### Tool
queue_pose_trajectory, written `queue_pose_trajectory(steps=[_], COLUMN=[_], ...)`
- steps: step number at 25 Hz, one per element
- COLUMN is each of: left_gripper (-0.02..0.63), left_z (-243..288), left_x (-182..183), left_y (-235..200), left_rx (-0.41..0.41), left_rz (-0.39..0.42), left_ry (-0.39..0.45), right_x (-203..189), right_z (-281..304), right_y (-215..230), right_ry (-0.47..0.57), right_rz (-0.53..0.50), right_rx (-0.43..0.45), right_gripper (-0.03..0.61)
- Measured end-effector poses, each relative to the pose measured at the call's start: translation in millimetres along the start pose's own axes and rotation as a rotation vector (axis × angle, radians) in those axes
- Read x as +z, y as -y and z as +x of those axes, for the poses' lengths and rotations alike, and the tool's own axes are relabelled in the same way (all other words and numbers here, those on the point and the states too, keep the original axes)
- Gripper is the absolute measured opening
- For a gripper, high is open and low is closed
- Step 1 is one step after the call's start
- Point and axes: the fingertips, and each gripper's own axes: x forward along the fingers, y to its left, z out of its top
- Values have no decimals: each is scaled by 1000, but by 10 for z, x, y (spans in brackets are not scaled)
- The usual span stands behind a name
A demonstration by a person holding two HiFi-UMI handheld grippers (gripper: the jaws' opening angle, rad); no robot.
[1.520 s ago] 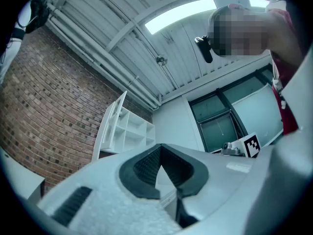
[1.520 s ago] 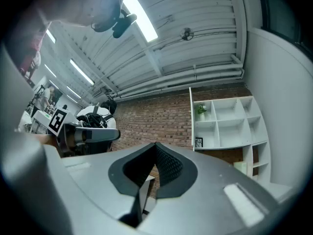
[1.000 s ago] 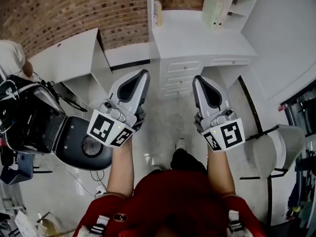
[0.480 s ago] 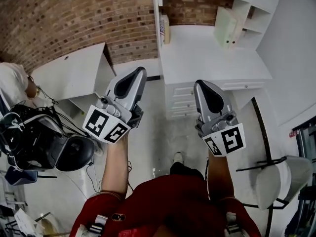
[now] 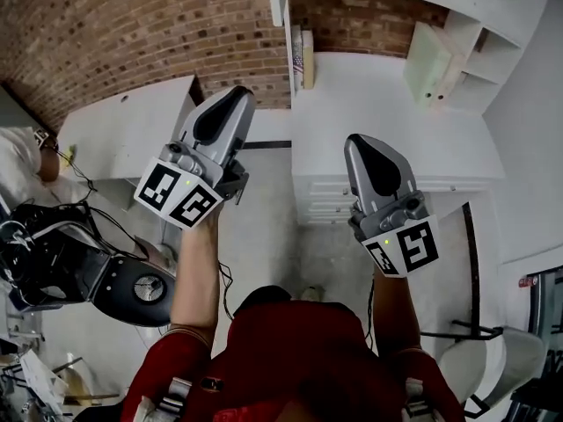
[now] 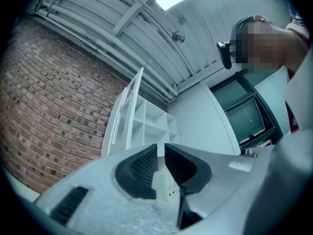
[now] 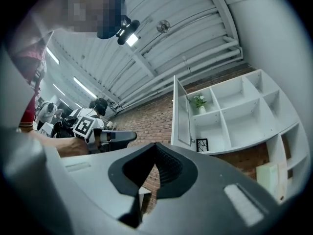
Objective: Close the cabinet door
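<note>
Cabinet door (image 7: pixel 182 112): stood open at the left side of the white wall shelves (image 7: pixel 234 116). Probably a light, stiff, hinged panel; best pushed at its free edge. Left gripper (image 6: pixel 161 151): jaws opening, nothing between. Right gripper (image 7: pixel 155 146): closed, empty.

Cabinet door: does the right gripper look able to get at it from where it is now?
Probably not yet, though the way looks free. The cabinet door stands open at the shelf unit's left edge, well apart from the right gripper, with nothing between them. A step closer should do.
</note>
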Motion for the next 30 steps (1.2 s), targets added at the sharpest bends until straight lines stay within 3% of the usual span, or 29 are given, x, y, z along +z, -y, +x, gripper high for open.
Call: queue_pose_trajectory(steps=[8, 16, 21, 30], left_gripper=[92, 163, 189, 201], left_z=[525, 1100, 1340, 1685], left_x=[-33, -188, -389, -325], left_y=[-659, -1142, -1264, -1272], left_rx=[-9, -117, -198, -291], left_rz=[18, 23, 53, 37], left_ry=[1, 10, 5, 34], right_x=[-313, -556, -813, -851], right_z=[462, 851, 951, 1189], right_y=[341, 744, 893, 1275], right_ry=[-35, -49, -52, -89], right_rz=[-4, -57, -88, -107], right_rx=[10, -46, -92, -180], right_gripper=[14, 14, 14, 14])
